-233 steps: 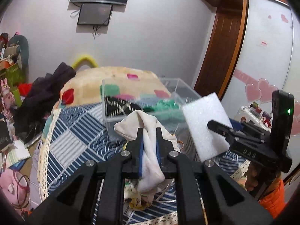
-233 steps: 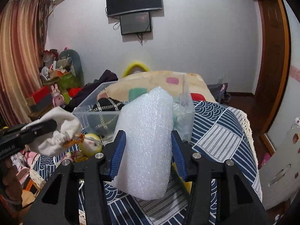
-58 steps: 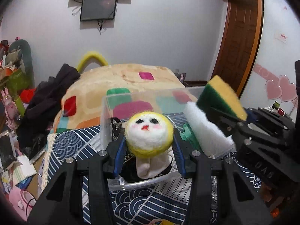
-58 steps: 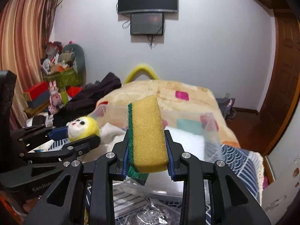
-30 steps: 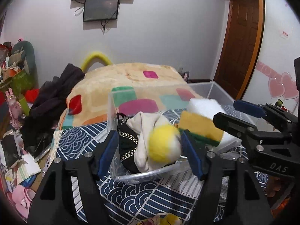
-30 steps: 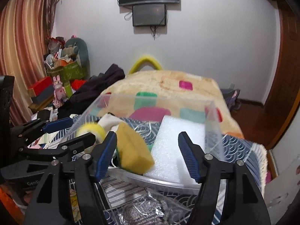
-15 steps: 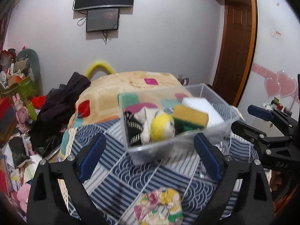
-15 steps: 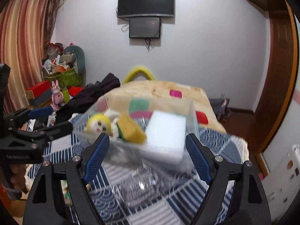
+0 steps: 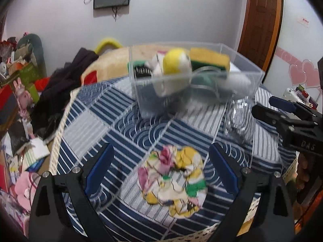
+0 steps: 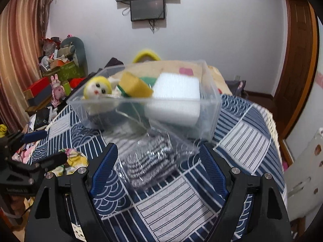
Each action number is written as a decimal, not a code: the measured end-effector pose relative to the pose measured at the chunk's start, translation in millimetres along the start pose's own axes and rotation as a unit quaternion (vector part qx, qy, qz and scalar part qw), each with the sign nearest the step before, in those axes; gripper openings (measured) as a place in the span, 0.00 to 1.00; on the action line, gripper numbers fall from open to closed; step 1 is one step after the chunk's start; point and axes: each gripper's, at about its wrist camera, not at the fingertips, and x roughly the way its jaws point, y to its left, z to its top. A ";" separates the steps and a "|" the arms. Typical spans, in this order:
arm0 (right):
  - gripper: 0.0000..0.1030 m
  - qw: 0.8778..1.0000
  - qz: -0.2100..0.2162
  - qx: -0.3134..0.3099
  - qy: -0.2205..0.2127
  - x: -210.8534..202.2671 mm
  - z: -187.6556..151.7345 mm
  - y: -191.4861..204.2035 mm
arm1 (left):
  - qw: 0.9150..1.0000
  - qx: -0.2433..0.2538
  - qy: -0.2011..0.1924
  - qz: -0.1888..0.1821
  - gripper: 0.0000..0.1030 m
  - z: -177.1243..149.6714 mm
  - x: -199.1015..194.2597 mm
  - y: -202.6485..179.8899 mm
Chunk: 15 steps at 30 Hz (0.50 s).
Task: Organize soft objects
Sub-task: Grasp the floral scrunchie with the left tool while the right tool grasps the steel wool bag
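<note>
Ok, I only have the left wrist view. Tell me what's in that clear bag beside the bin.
Observer: The right wrist view shows the clear bag holds silvery metal scourers.
Operator: Now describe the white thing by the sponge.
Observer: A white foam block, filling the right end of the clear bin, beside the sponge.
Operator: And the yellow toy: report its face.
Observer: The plush toy faces the right gripper: dark eyes, red mouth.
</note>
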 end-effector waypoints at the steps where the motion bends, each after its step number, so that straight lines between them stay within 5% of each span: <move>1: 0.79 1.000 0.000 0.003 0.005 2.5 -2.2 -1.0 | 1.000 -0.003 0.005 -0.002 0.93 -2.7 2.0 -0.3; 9: 0.79 0.999 -0.009 0.015 0.046 27.8 -14.0 -4.8 | 0.998 -0.023 0.058 -0.023 0.93 -17.3 26.9 4.7; 13: 0.78 0.998 0.000 0.023 0.052 28.4 -14.8 -5.2 | 0.999 -0.012 0.041 -0.021 0.93 -21.1 25.5 1.4; 15: 0.64 0.998 0.006 0.023 0.057 29.5 -16.1 -6.3 | 0.999 -0.015 0.035 -0.021 0.87 -22.9 24.2 0.3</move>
